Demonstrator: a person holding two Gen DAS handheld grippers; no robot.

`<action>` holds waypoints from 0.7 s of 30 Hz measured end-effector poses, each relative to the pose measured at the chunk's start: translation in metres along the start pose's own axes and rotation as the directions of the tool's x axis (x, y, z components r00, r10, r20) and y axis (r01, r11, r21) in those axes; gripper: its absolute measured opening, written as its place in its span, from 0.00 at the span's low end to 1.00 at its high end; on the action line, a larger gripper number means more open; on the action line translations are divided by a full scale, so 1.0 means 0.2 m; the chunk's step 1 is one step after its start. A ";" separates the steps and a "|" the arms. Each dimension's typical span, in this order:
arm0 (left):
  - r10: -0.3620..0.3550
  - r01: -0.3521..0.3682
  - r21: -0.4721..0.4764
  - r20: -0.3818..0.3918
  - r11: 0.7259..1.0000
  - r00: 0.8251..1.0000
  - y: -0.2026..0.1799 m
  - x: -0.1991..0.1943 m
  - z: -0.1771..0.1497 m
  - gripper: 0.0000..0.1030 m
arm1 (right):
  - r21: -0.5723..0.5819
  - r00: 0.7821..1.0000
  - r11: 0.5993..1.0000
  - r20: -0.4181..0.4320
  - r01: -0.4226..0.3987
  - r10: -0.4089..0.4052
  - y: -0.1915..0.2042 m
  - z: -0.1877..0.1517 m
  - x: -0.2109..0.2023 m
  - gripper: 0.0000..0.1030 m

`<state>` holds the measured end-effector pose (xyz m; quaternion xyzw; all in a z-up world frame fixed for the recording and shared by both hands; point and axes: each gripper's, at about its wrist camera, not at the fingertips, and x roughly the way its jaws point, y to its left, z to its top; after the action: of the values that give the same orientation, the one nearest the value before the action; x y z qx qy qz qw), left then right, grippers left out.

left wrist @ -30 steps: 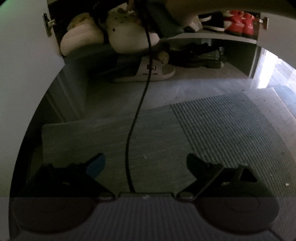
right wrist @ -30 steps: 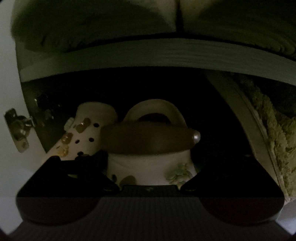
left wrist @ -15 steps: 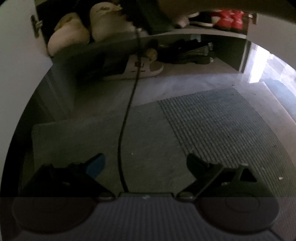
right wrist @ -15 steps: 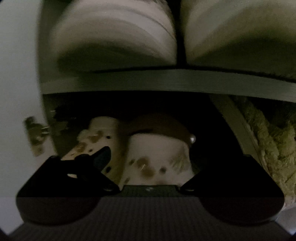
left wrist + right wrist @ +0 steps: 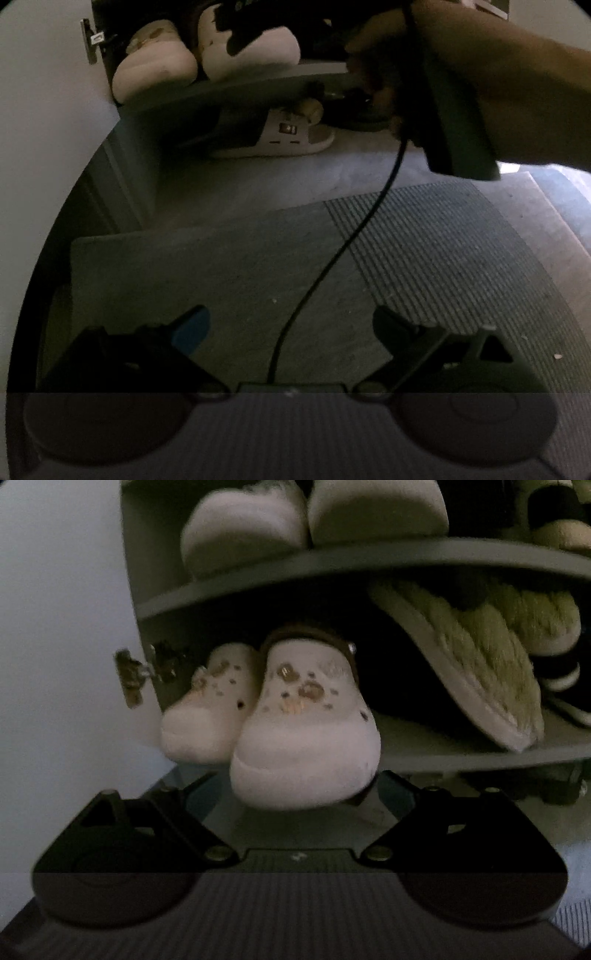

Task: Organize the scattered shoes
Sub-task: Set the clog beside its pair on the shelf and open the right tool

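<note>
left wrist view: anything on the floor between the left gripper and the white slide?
No shoes. Between the left gripper and the slide lie only the mat and bare floor, crossed by the cable.

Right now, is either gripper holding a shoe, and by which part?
Nothing is held. The right gripper stands open just in front of the white clog on the shelf, its jaws lately narrowing on nothing. The left gripper is open over the mat.

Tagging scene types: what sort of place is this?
Likely a home entryway: an open shoe cabinet with pale clogs and fuzzy slippers on its shelves, and a ribbed doormat on the floor.
</note>
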<state>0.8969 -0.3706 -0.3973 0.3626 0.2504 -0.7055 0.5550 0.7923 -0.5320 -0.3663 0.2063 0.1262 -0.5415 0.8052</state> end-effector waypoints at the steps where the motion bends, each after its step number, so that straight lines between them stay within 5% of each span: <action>1: 0.001 -0.001 -0.002 0.002 1.000 1.000 0.00 0.00 0.00 0.94 | 0.011 1.000 1.000 0.000 -0.001 0.001 0.01 0.01 0.01 0.74; 11: -0.034 0.033 -0.058 -0.023 0.998 0.999 0.02 0.02 0.00 0.95 | 0.074 0.999 0.997 -0.036 0.004 -0.001 -0.03 0.12 0.18 0.72; 16: -0.086 0.078 -0.152 -0.046 0.985 0.995 0.11 0.04 -0.02 0.96 | 0.089 0.998 0.995 -0.022 -0.049 0.051 -0.14 0.08 0.05 0.71; 21: -0.085 0.076 -0.162 -0.049 0.984 0.995 0.12 0.06 -0.04 0.97 | -0.115 0.994 0.993 -0.097 0.033 -0.044 -0.29 -0.05 -0.12 0.70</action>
<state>0.9212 -0.3777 -0.4103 0.3260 0.3362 -0.6947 0.5460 0.7305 -0.5267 -0.3760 0.1846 0.2004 -0.5380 0.7977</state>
